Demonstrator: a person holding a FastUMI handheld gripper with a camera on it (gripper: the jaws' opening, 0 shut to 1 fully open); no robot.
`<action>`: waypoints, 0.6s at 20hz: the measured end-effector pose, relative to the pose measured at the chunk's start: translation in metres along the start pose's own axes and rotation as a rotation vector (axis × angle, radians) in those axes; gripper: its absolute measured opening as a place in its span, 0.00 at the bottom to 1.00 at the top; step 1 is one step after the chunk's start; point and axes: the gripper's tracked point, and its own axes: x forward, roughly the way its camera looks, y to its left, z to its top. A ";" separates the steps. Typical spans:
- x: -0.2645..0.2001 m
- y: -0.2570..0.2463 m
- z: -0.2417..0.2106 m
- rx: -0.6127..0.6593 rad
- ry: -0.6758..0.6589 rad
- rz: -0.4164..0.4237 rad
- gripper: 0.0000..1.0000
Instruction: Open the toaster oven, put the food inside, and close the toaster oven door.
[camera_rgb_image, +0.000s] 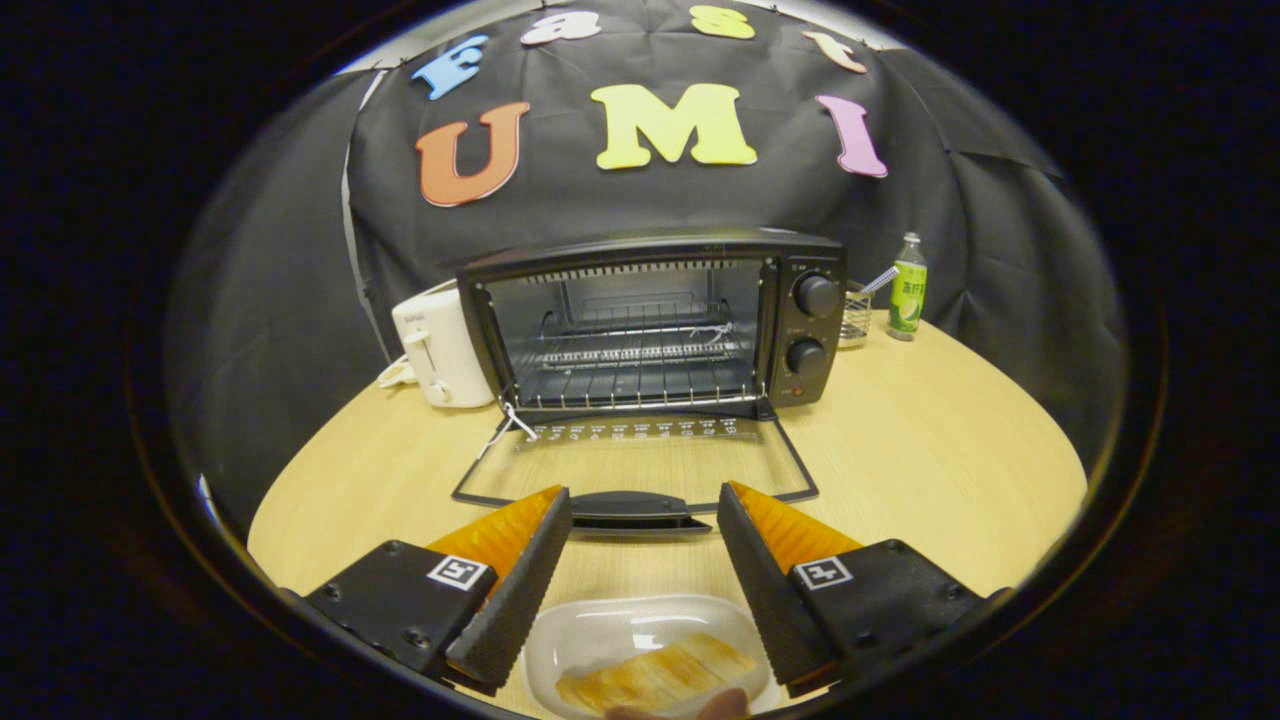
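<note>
Toaster oven (650, 325): standing far on the counter (920, 450), door (635, 470) lying open.
Gripper (645, 545): hovering spread, gripping nothing.
Food (655, 675): sitting on a white dish (600, 630) near, between the fingers.
Risk: fingers likely snagging the door handle (630, 508) or tipping the dish.

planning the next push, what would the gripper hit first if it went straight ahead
Probably the door handle of the open toaster oven, just beyond the gripper's open fingers; depth is unclear.
</note>
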 end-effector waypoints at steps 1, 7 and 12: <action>-0.015 0.002 0.005 -0.010 -0.032 -0.002 0.96; -0.076 0.007 -0.013 -0.083 -0.090 0.032 1.00; -0.075 -0.005 -0.061 -0.006 0.009 0.023 1.00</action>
